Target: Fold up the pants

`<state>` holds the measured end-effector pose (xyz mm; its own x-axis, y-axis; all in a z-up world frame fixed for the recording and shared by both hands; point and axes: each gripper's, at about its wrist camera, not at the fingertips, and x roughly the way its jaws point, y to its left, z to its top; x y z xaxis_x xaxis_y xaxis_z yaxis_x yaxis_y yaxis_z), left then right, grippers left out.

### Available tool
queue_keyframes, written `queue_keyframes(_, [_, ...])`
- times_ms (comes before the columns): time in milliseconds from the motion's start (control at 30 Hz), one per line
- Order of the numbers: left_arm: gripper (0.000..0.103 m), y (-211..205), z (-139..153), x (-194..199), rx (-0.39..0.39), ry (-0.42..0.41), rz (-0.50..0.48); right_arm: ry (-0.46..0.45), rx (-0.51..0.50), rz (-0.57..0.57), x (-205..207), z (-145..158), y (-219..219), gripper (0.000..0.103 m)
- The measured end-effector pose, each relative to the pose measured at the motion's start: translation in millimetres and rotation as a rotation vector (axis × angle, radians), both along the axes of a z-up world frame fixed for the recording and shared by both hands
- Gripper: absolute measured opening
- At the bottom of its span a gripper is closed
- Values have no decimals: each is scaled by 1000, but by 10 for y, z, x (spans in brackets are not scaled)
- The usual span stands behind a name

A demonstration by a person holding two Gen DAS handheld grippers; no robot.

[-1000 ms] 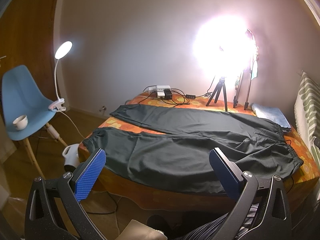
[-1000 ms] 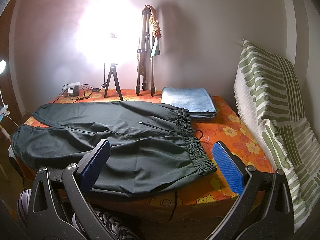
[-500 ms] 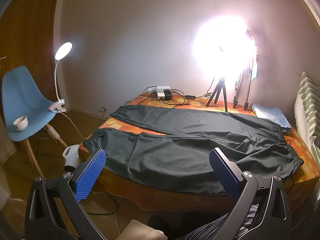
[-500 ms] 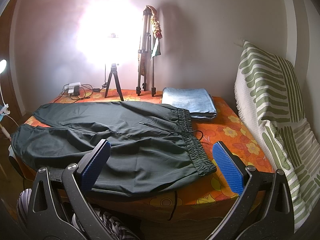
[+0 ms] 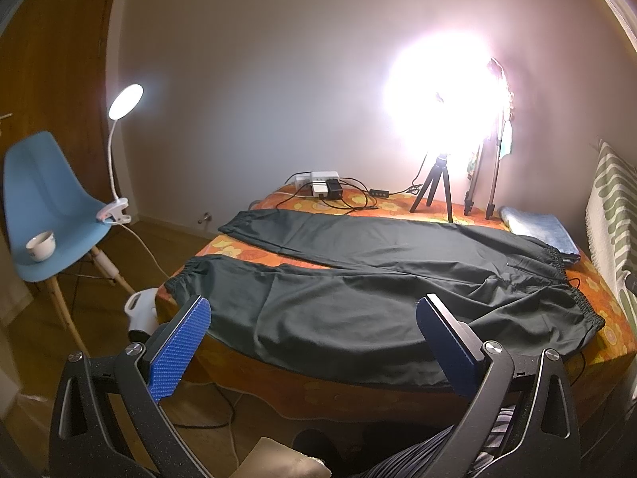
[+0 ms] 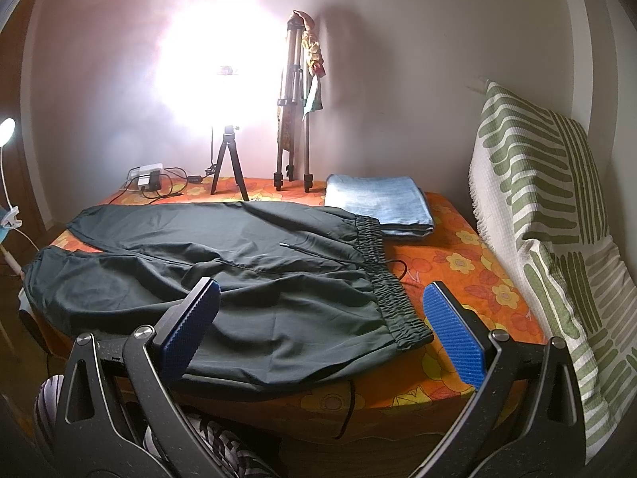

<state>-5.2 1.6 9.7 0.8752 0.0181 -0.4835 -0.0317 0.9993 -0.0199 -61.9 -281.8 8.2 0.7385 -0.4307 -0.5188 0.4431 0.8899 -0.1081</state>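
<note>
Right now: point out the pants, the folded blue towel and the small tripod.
pants (image 6: pixel 254 279), right wrist view, on the seat fabric left of the waistband.
folded blue towel (image 6: pixel 378 203), right wrist view, middle of its top face.
small tripod (image 5: pixel 436 187), left wrist view, on its legs.

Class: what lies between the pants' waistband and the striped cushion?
Right wrist view: bare flowered cover and a thin black cord between waistband and cushion.
</note>
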Motion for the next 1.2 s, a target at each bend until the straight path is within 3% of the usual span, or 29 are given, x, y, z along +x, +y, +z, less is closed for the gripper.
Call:
queue_keyframes(367, [103, 8, 29, 15, 3, 0, 0, -2, 1, 11, 4, 18, 22, 103])
queue_keyframes(733, [103, 70, -22, 38, 10, 6, 10, 10, -17, 90, 24, -7, 79, 103])
queue_keyframes(1100, [103, 341, -238, 165, -9, 69, 61, 83, -59, 353, 199, -216, 306, 103])
queue_keyframes(1200, [103, 407, -334, 236, 0, 93, 67, 128, -79, 446, 279, -366, 426, 96])
